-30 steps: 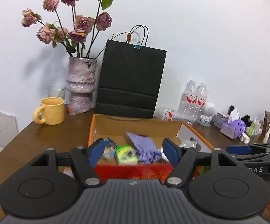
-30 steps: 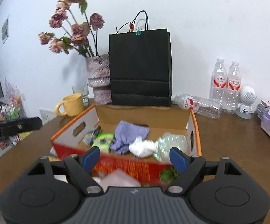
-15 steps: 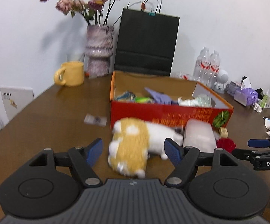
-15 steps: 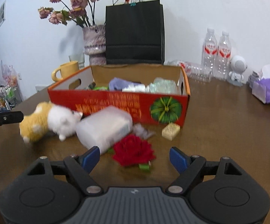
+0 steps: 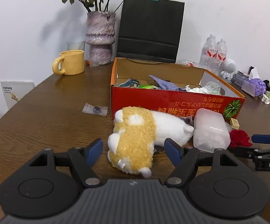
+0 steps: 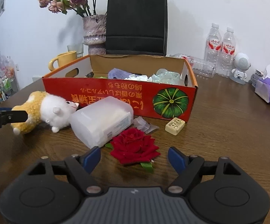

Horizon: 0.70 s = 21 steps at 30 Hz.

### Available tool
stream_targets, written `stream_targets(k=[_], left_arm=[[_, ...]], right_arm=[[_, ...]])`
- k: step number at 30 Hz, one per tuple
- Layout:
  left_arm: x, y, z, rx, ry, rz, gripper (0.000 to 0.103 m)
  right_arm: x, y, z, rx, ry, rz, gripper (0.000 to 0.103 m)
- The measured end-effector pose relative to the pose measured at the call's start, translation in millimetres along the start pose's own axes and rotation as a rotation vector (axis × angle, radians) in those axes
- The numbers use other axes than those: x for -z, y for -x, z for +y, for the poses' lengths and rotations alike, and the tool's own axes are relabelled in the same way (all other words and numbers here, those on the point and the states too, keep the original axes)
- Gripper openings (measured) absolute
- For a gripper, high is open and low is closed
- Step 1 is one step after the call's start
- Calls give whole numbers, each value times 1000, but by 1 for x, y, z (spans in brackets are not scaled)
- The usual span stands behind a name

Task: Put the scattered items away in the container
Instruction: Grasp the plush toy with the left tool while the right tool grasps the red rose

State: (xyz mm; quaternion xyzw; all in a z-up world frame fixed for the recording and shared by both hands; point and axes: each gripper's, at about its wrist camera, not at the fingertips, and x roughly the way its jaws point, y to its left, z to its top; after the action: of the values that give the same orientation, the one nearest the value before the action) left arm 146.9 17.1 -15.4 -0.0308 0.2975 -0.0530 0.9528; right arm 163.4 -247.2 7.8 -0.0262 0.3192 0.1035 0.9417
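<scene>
An orange-red cardboard box [image 5: 172, 102] [image 6: 116, 97] holds cloth, wrappers and crumpled plastic. In front of it lie a yellow-and-white plush toy [image 5: 135, 140] [image 6: 47, 112], a translucent plastic tub [image 5: 209, 130] [image 6: 103, 119], a red rose [image 5: 239, 137] [image 6: 134, 145], a beige block [image 6: 175, 126] and a clear wrapper [image 6: 144, 125]. My left gripper [image 5: 134, 149] is open, its fingers either side of the plush's near end, apart from it. My right gripper [image 6: 135, 157] is open around the rose, jaws closing slightly, pads clear of it.
A small sealed packet [image 5: 95, 108] lies left of the box. Behind stand a yellow mug [image 5: 71, 62], a vase of dried roses [image 5: 100, 39], a black paper bag [image 5: 149, 29], water bottles [image 6: 220, 50], a robot figurine [image 6: 240, 68] and a purple tissue pack [image 6: 269, 89].
Both grippers have come down from above the box to the table in front of it. The plush now sits between the left fingers, the rose between the right ones.
</scene>
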Motion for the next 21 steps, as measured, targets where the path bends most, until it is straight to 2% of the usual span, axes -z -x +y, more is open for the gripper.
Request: stream_targets(k=[3, 5, 7, 12, 18, 21], left_arm=[[-1, -13, -1, -4, -9, 18, 72], [0, -21, -1, -3, -2, 32, 68], [1, -26, 0, -10, 2, 40, 59], [3, -25, 0, -5, -5, 25, 51], [6, -9, 1, 6, 3, -18, 48], [7, 8, 2, 5, 8, -68, 48]], right_arm=[[-4, -9, 0, 20, -16, 5, 76], [-6, -15, -1, 16, -24, 14, 71], [-6, -17, -1, 5, -26, 19, 64], [-4, -18, -4, -11, -51, 19, 51], [-2, -11, -4, -10, -65, -11, 49], [-1, -3, -4, -15, -72, -26, 49]])
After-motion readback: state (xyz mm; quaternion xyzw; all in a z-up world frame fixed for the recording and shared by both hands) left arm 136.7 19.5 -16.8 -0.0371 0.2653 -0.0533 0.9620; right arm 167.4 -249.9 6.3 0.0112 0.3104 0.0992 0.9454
